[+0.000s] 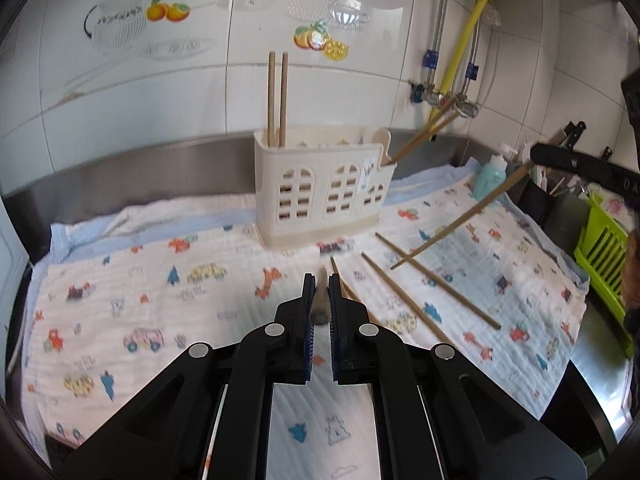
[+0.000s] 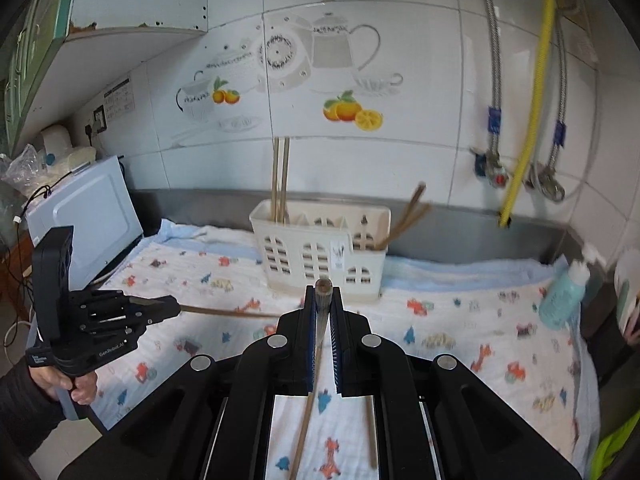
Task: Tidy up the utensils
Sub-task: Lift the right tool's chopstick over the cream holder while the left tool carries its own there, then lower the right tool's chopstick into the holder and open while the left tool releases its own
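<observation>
Each gripper is carrying 1 chopstick, so that both can go into the cream utensil holder (image 1: 320, 188) standing at the back of the printed cloth (image 1: 160, 312). The left gripper (image 1: 321, 280) is clamping its fingers on the thick end of a wooden chopstick (image 1: 321, 304), which is pointing forward toward the holder; gripping near the end is probably leaving the length free to drop tip-first into a slot. In the right wrist view this same gripper (image 2: 172, 306) is hanging at the left, above the cloth, with its stick reaching toward the middle. The right gripper (image 2: 323, 292) is closing on a second chopstick (image 2: 310, 400), whose butt is poking out just past the fingertips while the shaft is trailing back under the jaws; in the left view that stick (image 1: 460, 226) is slanting down over the cloth, though blur is making its tip hard to place. 2 chopsticks (image 1: 277, 100) are already standing upright in the holder's left compartment and 2 more (image 1: 424, 134) are leaning out of its right end. Several loose chopsticks (image 1: 436, 280) are lying flat on the cloth, just right of the left gripper and in front of the holder, waiting to be collected.
</observation>
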`<state>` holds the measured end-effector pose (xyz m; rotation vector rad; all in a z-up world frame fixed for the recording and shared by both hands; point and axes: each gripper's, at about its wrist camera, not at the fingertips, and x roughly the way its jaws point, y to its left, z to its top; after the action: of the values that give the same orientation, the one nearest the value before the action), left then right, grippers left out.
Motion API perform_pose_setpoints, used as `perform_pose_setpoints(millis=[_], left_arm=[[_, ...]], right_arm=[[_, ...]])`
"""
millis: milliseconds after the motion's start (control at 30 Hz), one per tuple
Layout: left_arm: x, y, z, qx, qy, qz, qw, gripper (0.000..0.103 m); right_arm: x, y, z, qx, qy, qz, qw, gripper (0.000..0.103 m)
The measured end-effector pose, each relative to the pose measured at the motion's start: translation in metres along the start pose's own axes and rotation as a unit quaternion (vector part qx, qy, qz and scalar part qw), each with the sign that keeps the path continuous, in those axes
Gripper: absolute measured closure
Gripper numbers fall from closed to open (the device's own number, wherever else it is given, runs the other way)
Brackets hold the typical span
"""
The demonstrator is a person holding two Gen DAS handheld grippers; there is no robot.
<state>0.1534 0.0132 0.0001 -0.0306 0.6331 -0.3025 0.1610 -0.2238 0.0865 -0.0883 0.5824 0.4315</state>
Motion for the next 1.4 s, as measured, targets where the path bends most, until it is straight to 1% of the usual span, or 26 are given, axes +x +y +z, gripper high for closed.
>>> perform_pose_setpoints(millis=[267, 367, 500, 567, 767, 833, 1000, 1100, 1167, 1267, 1333, 1367, 1400], left_arm=[[0.000, 0.006, 0.029, 0.014, -0.009, -0.001, 0.9999, 0.098], [0.002, 0.010, 0.038, 0.012, -0.009, -0.002, 0.9999, 0.098], [0.001, 0.014, 0.051, 0.013, -0.015, -0.003, 0.9998, 0.098], [-0.001, 0.014, 0.059, 0.019, -0.022, 0.002, 0.9996, 0.098], [-0.013, 0.012, 0.087, 0.031, -0.044, 0.005, 0.9986, 0.098], [-0.019, 0.012, 0.096, 0.032, -0.054, 0.005, 0.9980, 0.098], [-0.036, 0.008, 0.131, 0.038, -0.094, 0.010, 0.9948, 0.098], [-0.043, 0.006, 0.156, 0.040, -0.124, 0.011, 0.9914, 0.098], [-0.044, 0.005, 0.170, 0.039, -0.137, 0.013, 0.9897, 0.098], [-0.041, 0.002, 0.190, 0.042, -0.158, 0.026, 0.9861, 0.098], [-0.036, 0.003, 0.199, 0.036, -0.160, 0.023, 0.9863, 0.098], [-0.030, 0.003, 0.204, 0.031, -0.160, 0.025, 0.9863, 0.098], [-0.026, 0.004, 0.207, 0.030, -0.160, 0.029, 0.9862, 0.098]], right_arm=[[-0.007, -0.008, 0.072, -0.031, -0.009, 0.005, 0.999, 0.096], [-0.009, -0.012, 0.100, -0.040, -0.016, -0.006, 0.999, 0.096], [0.002, -0.016, 0.124, -0.051, -0.015, -0.027, 0.998, 0.096], [0.018, -0.019, 0.131, -0.053, -0.002, -0.032, 0.998, 0.096], [0.064, -0.026, 0.128, -0.051, 0.038, -0.039, 0.997, 0.096], [0.078, -0.029, 0.124, -0.045, 0.051, -0.029, 0.997, 0.096], [0.106, -0.035, 0.111, -0.037, 0.076, -0.027, 0.996, 0.096], [0.115, -0.037, 0.107, -0.036, 0.083, -0.028, 0.995, 0.096], [0.118, -0.037, 0.106, -0.038, 0.086, -0.031, 0.995, 0.096], [0.118, -0.038, 0.105, -0.041, 0.081, -0.034, 0.995, 0.096], [0.116, -0.039, 0.106, -0.042, 0.077, -0.033, 0.996, 0.093], [0.114, -0.039, 0.106, -0.043, 0.074, -0.033, 0.996, 0.090], [0.112, -0.039, 0.106, -0.045, 0.071, -0.034, 0.996, 0.089]])
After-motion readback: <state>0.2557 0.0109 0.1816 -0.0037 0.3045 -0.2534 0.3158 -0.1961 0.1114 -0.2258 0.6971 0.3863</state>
